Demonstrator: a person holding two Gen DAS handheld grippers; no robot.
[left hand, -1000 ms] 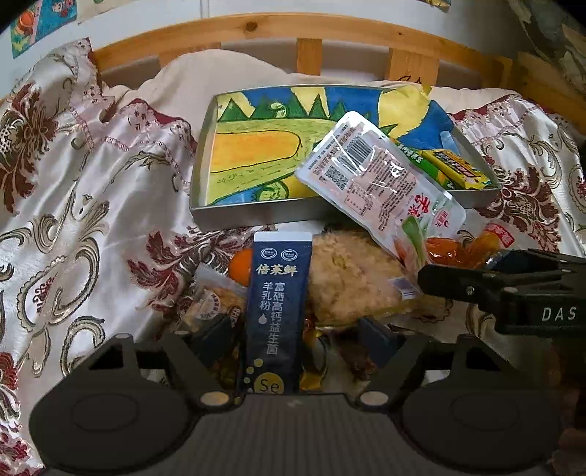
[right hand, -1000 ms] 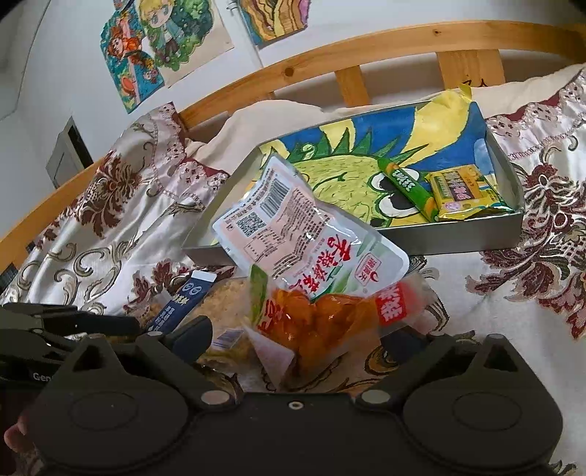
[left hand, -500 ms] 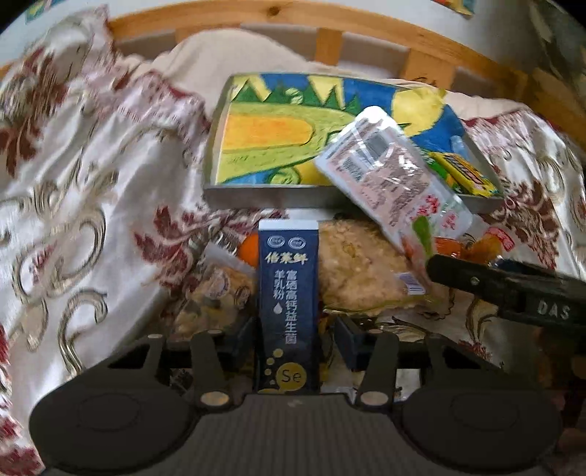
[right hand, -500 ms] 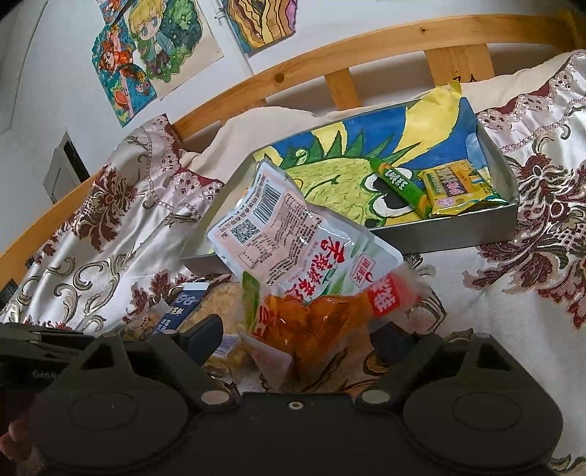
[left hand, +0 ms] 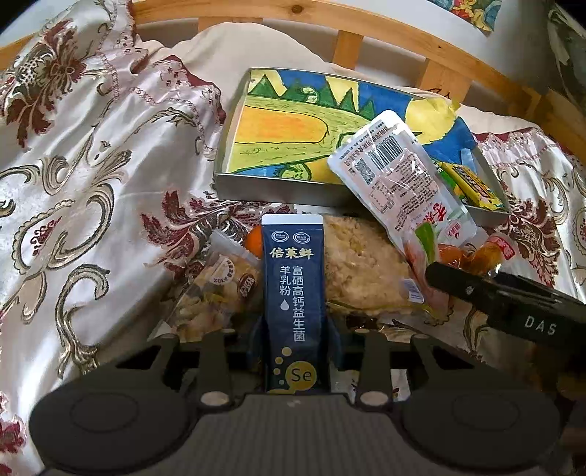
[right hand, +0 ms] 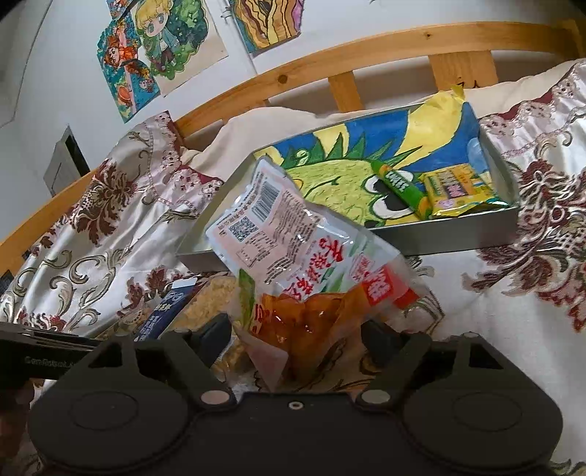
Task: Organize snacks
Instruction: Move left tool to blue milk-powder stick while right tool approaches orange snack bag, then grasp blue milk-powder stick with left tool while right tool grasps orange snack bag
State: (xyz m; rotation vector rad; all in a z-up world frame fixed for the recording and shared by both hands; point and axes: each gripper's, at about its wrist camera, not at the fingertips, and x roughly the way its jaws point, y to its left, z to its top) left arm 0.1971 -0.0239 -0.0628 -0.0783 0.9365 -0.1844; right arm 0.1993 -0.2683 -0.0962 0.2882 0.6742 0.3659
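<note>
Navy milk-powder sachet, clamped lengthwise in the left gripper, points at the tray's near edge straight ahead, while the right gripper pinches the clear snack pouch.

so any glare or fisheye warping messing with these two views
Left wrist view: the wooden bed rail bows into an arc and glare whitens the clear pouch, though the navy sachet reads sharp. Right wrist view: the rail curves too, and shiny highlights streak the pouch.

A shallow grey metal tray lies on the floral satin bedspread, behind loose snack packets; a green snack stick and yellow wafer pack lie in its right end.
</note>
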